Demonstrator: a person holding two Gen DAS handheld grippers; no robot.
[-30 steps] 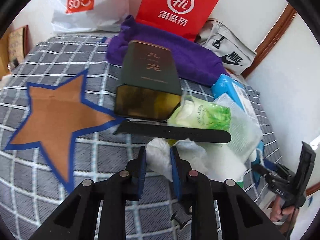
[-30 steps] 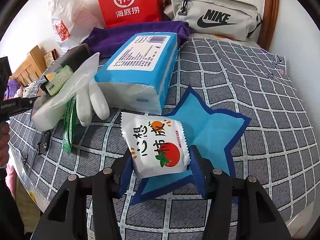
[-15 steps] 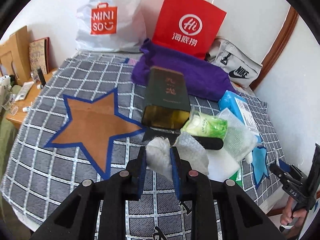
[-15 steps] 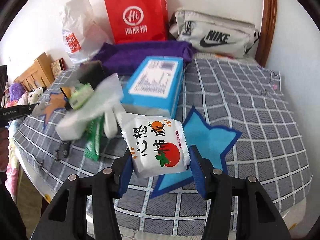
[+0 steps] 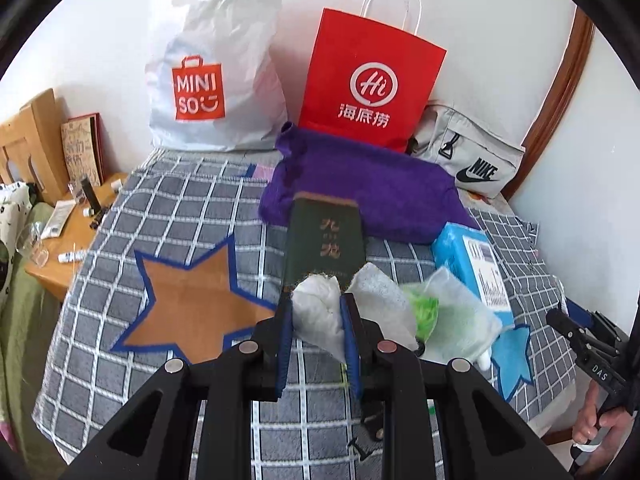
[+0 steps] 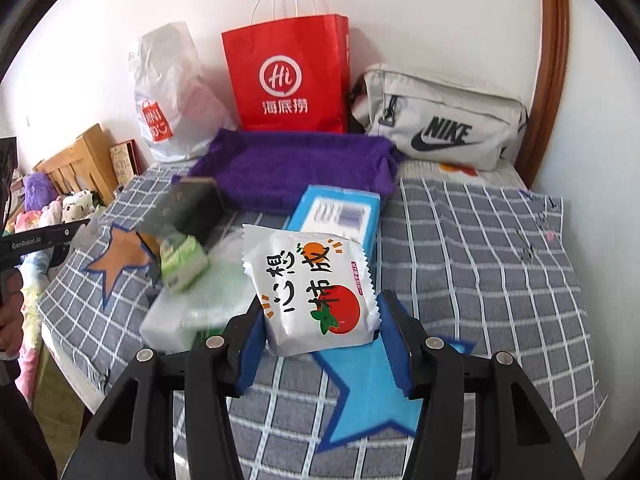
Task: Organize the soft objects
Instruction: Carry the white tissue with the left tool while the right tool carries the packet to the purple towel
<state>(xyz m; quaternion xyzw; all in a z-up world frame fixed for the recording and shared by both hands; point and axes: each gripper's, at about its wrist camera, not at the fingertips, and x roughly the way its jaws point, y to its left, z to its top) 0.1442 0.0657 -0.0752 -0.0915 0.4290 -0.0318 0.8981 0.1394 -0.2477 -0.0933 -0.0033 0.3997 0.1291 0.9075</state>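
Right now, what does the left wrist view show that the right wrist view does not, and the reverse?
Only the left wrist view shows the white cloth pinched in the left gripper, and the wooden side table with small items.

Only the right wrist view shows the white snack packet clamped in the right gripper, and the plush toys at the far left.

Both show the red Haidilao bag, the Miniso bag, the purple towel, the Nike bag, the dark green box, the blue tissue pack and both star mats.
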